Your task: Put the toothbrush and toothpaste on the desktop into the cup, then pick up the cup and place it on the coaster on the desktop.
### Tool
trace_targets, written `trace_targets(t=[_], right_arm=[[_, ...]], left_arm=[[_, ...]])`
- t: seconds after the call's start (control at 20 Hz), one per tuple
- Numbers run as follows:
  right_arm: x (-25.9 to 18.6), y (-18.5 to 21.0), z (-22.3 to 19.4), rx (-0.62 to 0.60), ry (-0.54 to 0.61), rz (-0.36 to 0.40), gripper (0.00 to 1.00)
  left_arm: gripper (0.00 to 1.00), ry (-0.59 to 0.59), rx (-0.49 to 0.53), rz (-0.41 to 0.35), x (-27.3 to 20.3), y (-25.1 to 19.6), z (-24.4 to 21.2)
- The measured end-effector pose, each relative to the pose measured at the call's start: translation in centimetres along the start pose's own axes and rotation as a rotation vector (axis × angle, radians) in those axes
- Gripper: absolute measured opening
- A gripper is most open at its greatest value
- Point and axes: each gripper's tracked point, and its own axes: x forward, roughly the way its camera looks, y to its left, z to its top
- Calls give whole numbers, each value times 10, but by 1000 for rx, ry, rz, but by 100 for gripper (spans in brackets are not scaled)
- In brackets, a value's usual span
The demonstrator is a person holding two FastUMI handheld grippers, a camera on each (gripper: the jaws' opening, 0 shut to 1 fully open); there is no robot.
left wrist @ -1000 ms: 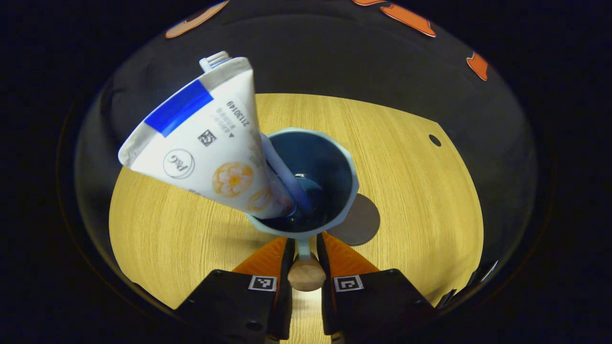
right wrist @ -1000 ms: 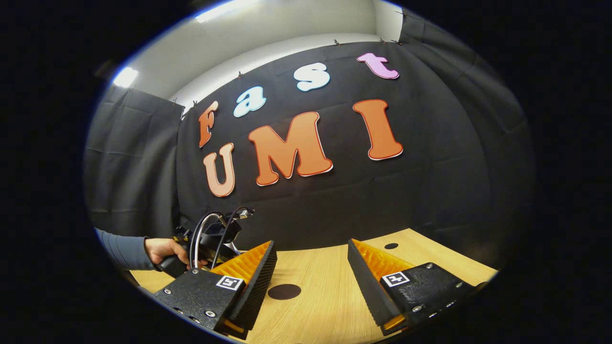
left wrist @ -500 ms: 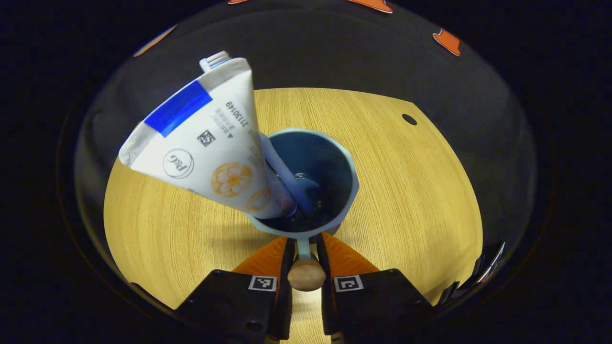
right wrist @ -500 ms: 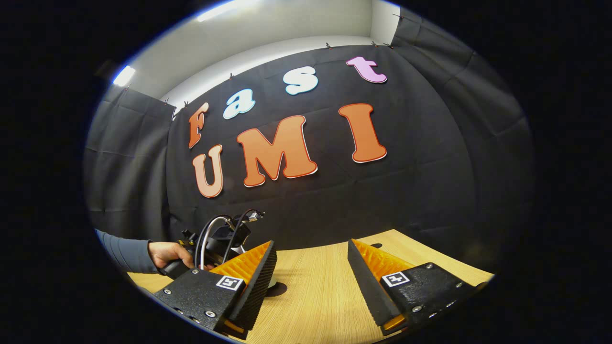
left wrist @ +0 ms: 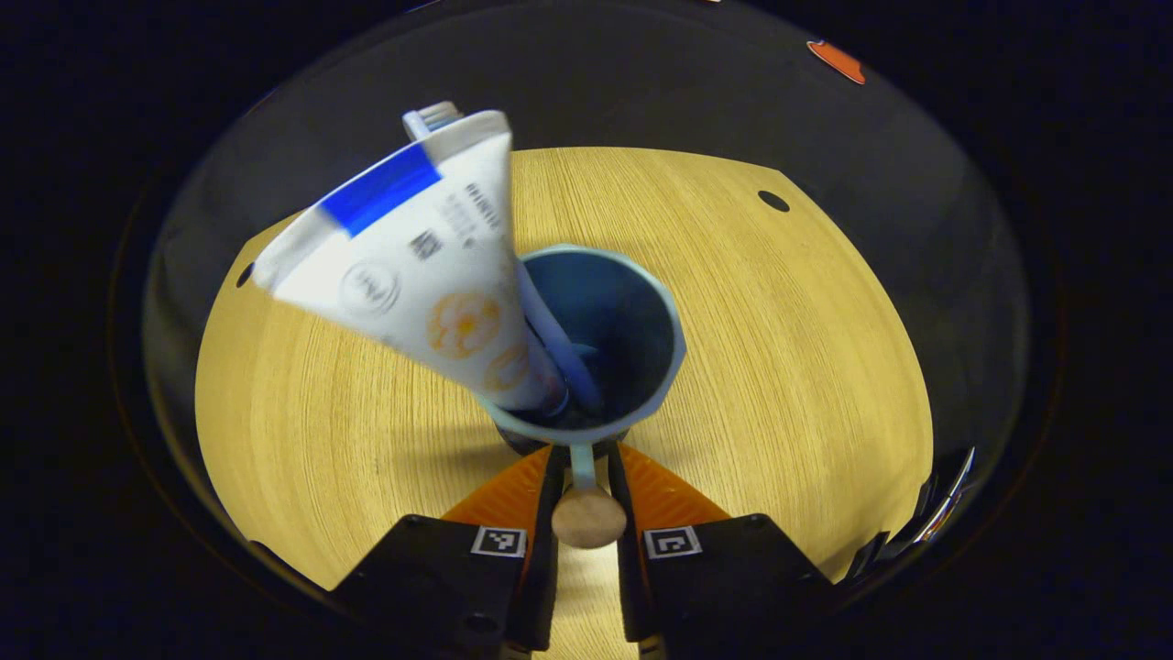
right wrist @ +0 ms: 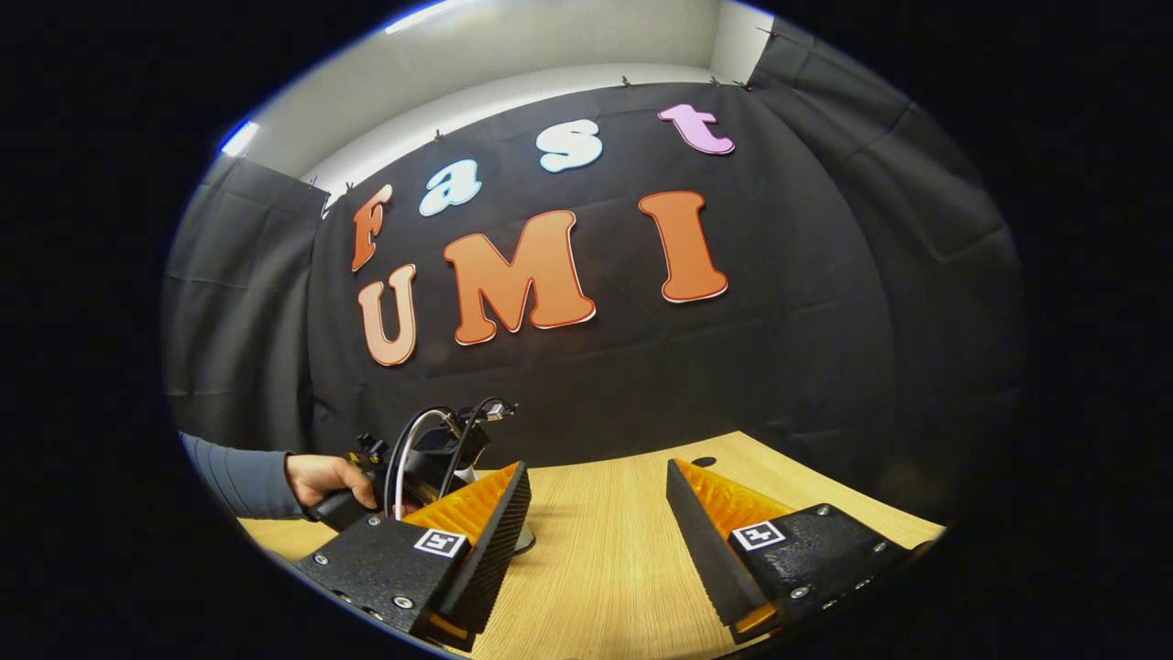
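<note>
L tongs clamped on cup handle, frame centre; toothpaste & toothbrush lean upper left inside. R tongs wide apart, holding nothing, above tabletop.

Bare desktop rings the cup; leaning toothpaste blocks its mouth.
</note>
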Motion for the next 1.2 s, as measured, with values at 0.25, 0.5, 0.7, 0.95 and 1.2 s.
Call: trace_targets(t=[0.25, 0.5, 0.7, 0.95, 1.2], right_arm=[[1, 12, -8, 9, 19, 0, 90], [6, 28, -9, -30, 36, -4, 90], [11, 48, -7, -79, 34, -2, 90], [17, 86, -7, -85, 37, 58, 90], [16, 130, 3, -116, -10, 117, 90]], left_arm=[[58, -120, 38, 2, -1, 15, 16], [87, -276, 95, -16, -29, 24, 29], [92, -434, 126, 5, -75, 40, 43], [93, -673, 150, 102, -141, 84, 47], [97, -976, 78, 309, -185, 147, 60]])
